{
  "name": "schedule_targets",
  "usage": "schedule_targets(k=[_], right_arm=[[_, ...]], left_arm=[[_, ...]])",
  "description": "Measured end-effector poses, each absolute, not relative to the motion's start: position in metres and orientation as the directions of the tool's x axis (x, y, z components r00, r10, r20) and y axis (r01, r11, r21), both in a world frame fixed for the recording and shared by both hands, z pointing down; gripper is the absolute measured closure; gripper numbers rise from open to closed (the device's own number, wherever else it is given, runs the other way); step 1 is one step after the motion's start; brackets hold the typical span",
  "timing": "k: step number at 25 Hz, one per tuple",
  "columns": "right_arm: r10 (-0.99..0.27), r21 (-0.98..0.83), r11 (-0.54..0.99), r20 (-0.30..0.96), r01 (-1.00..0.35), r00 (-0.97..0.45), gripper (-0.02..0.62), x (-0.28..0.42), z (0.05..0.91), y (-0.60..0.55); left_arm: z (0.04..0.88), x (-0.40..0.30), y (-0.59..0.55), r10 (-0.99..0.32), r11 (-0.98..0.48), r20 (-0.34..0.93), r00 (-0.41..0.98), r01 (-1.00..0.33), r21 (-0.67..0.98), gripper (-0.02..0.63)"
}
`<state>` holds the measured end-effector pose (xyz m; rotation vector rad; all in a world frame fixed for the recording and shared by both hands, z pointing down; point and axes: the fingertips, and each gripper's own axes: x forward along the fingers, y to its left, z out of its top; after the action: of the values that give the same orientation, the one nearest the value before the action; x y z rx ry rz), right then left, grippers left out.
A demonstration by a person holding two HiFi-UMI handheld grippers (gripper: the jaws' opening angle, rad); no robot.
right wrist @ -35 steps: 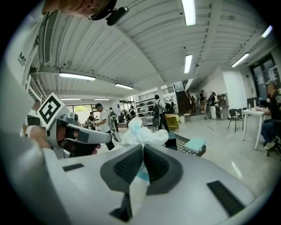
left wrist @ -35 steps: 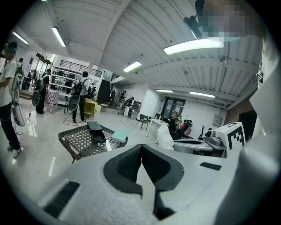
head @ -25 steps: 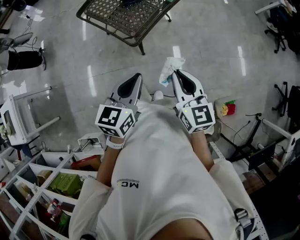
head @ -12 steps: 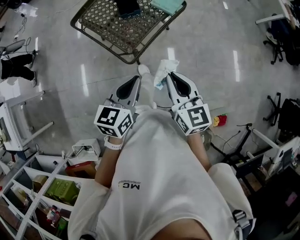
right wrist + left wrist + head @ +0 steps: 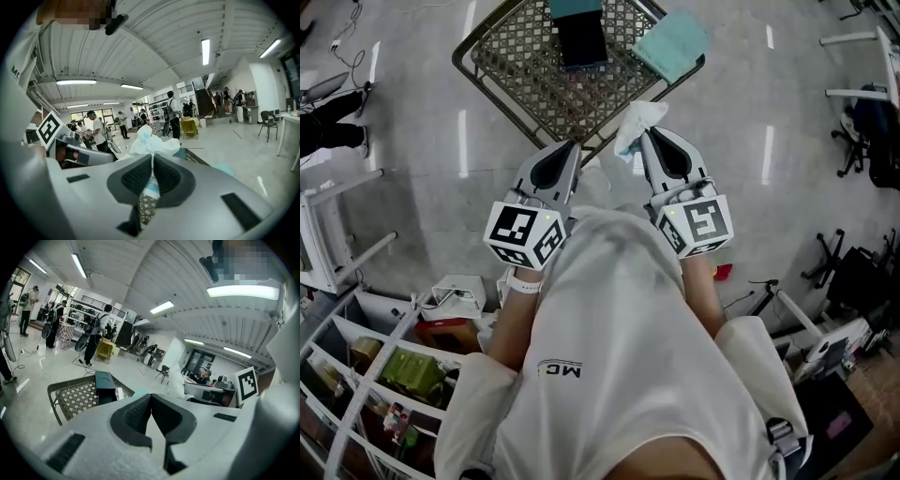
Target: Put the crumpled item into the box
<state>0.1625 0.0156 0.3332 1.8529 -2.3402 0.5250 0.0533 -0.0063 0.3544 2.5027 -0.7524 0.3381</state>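
Pinching a crumpled wad (image 5: 636, 122) of white paper with pale blue print, the right gripper (image 5: 645, 141) holds it out in front of a person in a white shirt (image 5: 619, 328). Its jaws are clamped on the wad's lower end, and the loose bulk puffs out past the tips. In the head view the wad sits over the near right rim of a wire-mesh stand (image 5: 516, 80) on a glossy grey floor (image 5: 422, 159); how high above it cannot be told.

A dark box (image 5: 581, 39) stands on the mesh toward the stand's far side, well apart from the wad, which is not in it. A teal sheet (image 5: 671, 45) lies at the stand's far right corner, overhanging the rim.

Just to the left, the left gripper (image 5: 571, 150) points the same way. Its own view shows the jaws pressed together with nothing between them. The marker cubes (image 5: 525, 232) of both grippers sit close to the person's chest.

A white shelving rack (image 5: 366, 366) with packaged goods stands near left. Bystanders (image 5: 95, 336) appear in the far background of a hall lit by ceiling strips.
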Motion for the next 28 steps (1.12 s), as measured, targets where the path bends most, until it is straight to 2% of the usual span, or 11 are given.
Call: schedule_targets(k=[9,17,28], right_arm=[[-0.895,-0.183,0.285,0.302,-0.941,-0.330,0.569,0.177,0.325,-0.060],[-0.818,-0.185,0.393,0.378,-0.901,-0.434,0.569,0.186,0.364,-0.102],[-0.785,-0.159,0.437,0.415,-0.886,-0.461,0.569,0.186,0.410,-0.143]], left_arm=[[0.340,0.070,-0.068,-0.526,-0.681,0.346,0.777,-0.628,0.375,0.581],[0.359,0.078,-0.103,-0.589,-0.589,0.394,0.706,-0.709,0.388,0.581],[0.367,0.079,-0.118,-0.616,-0.574,0.405,0.676,-0.737,0.357,0.581]])
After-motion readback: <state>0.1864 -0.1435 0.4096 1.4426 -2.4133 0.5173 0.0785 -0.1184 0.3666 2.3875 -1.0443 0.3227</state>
